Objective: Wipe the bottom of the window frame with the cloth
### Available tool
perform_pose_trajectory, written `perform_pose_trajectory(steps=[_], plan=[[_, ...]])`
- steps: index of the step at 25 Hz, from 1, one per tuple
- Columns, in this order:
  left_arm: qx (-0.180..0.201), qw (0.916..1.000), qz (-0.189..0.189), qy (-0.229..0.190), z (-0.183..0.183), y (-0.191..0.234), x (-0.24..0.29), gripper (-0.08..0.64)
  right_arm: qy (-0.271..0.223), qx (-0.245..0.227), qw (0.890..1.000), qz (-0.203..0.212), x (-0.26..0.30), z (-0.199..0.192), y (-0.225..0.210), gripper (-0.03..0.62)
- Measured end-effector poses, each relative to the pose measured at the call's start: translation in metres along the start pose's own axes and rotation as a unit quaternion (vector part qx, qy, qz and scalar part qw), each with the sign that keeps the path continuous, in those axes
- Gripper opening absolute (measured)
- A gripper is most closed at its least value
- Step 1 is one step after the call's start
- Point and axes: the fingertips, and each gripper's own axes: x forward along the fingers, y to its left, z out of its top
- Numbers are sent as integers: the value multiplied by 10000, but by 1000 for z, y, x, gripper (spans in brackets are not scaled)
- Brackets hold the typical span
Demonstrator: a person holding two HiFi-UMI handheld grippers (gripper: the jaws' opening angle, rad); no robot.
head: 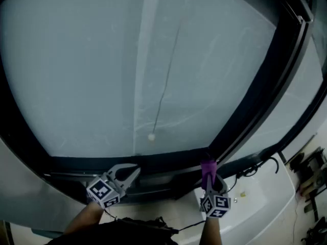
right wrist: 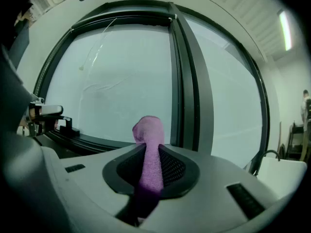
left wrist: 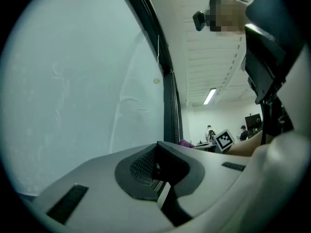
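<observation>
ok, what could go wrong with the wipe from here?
1. The cloth sits as a narrow roll in the right gripper; pressing on the bottom frame could drag it out.
2. The cord bead hangs just above that frame and could snag.

The cloth is a soft purple terry, nubbly and matt, pinched between the dark pads of the right gripper, which carry a fine gridded, rubbery-looking texture. That gripper's shell and the left gripper are smooth pale grey plastic with a dull sheen. The window frame looks dark and matt (metal or painted, hard to tell); the glass is milky and smooth
</observation>
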Motion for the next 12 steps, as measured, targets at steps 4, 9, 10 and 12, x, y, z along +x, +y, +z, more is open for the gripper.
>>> perform_pose_trajectory(steps=[4,9,10,12], plan=[[10,10000,-47,71,-1,-6,4,2,240,-656,9968,-388,22,8,-27,74],[33,9999,72,91,-2,-7,5,2,749,-1320,9859,-710,62,9,-50,74],[49,9999,92,112,-2,-7,4,2,854,-1343,9844,-748,70,6,-52,74],[77,9998,108,154,-2,-7,4,2,1084,-1389,9799,-931,84,-2,-56,74]])
